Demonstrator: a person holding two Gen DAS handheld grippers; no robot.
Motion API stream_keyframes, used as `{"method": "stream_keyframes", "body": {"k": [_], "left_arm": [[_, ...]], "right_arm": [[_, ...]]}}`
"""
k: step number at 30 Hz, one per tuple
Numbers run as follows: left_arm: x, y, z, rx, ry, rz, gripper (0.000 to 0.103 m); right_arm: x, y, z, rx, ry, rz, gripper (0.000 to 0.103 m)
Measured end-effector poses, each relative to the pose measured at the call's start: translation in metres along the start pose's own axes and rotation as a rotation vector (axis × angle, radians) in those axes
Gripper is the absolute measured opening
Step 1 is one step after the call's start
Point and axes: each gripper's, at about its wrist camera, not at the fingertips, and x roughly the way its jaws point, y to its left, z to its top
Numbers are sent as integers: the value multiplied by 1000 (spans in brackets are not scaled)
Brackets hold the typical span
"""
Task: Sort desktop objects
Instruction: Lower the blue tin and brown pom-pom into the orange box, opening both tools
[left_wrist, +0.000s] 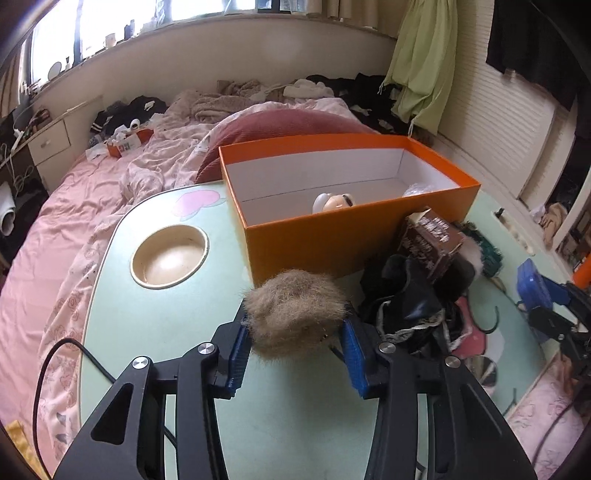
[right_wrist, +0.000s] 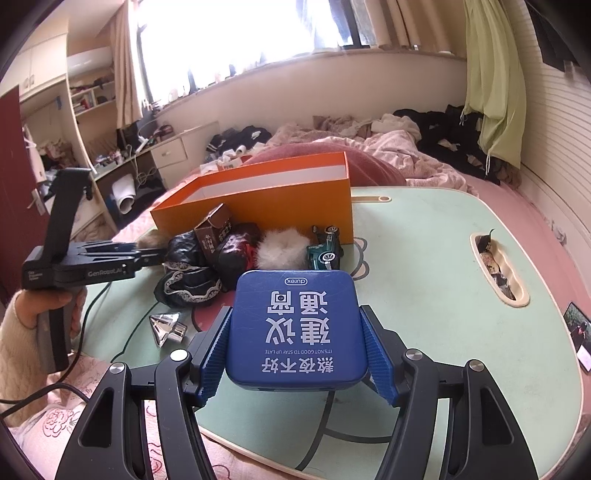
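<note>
My left gripper (left_wrist: 293, 334) is shut on a brown furry ball (left_wrist: 295, 314), held above the green table (left_wrist: 155, 325) in front of the orange box (left_wrist: 314, 236). The box holds a small figure head (left_wrist: 334, 202) and a clear wrapper (left_wrist: 419, 190). My right gripper (right_wrist: 297, 341) is shut on a blue tin (right_wrist: 295, 328) above the table's near edge. A pile lies by the box: a brown carton (right_wrist: 214, 229), black lace cloth (right_wrist: 192, 273), a white furry ball (right_wrist: 282, 247) and a green toy car (right_wrist: 325, 247).
A silver cone-shaped piece (right_wrist: 166, 326) lies left of the tin. The table has a round cup recess (left_wrist: 170, 254) and a slot with small items (right_wrist: 496, 269). A card (right_wrist: 581, 334) lies at the right edge. Pink bedding (left_wrist: 74, 206) surrounds the table.
</note>
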Motion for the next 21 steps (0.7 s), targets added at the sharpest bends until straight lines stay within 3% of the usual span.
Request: {"method": "stream_keyframes", "body": {"k": [2,5,9,13,16,21], "left_arm": [[-16,-3,6,-8,-40,-46,45],[-36,-12,21,27,-99,-33,45],[-39,-16,60,23,-130,-68,45],[-11,-19,92,-6,-97,-97,45],[19,-21,100,-12,-48,-72,45],[56,-15,99,-56,2,-14,50]], "right_arm": [[-4,0,8,-6,-12,-15,66],[-7,-2,31,8,-48,2,66],[1,8,72,-27,-81,-13,66],[35,16,112,-80,-61,-55,66],[77,12,133,-63,15,-66,66],[128,2,139,-34,123,-83,66]]}}
